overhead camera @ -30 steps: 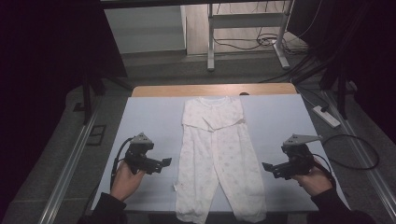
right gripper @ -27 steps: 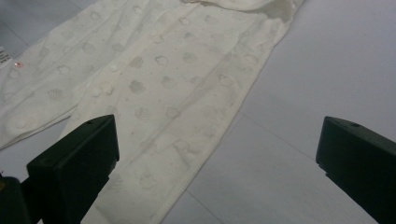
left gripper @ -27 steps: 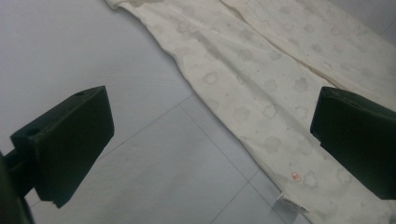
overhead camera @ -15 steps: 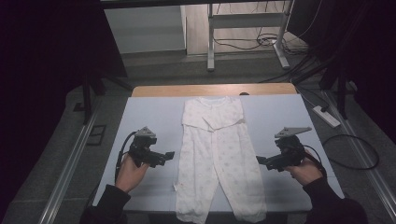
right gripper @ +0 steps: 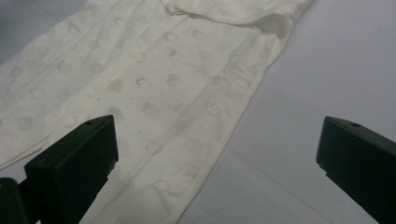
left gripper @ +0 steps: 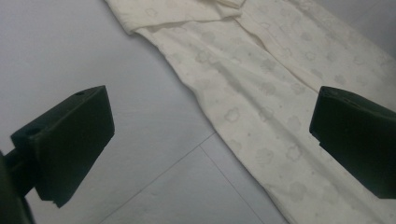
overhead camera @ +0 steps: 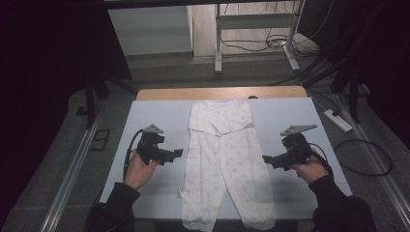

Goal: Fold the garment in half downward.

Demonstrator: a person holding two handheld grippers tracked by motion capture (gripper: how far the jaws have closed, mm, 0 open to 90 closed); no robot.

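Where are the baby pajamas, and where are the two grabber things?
Pajamas [overhead camera: 223,159]: high view, on the middle.
Left gripper [overhead camera: 179,152]: high view, at its jaw tips.
Right gripper [overhead camera: 266,159]: high view, at its jaw tips.

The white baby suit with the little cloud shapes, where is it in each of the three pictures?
High view: baby suit lies down the table's middle, between both grippers.
Left gripper view: fills the upper right, partly behind the right finger.
Right gripper view: fills the upper left.
Shared landmark: the folded sleeve edges near its top.
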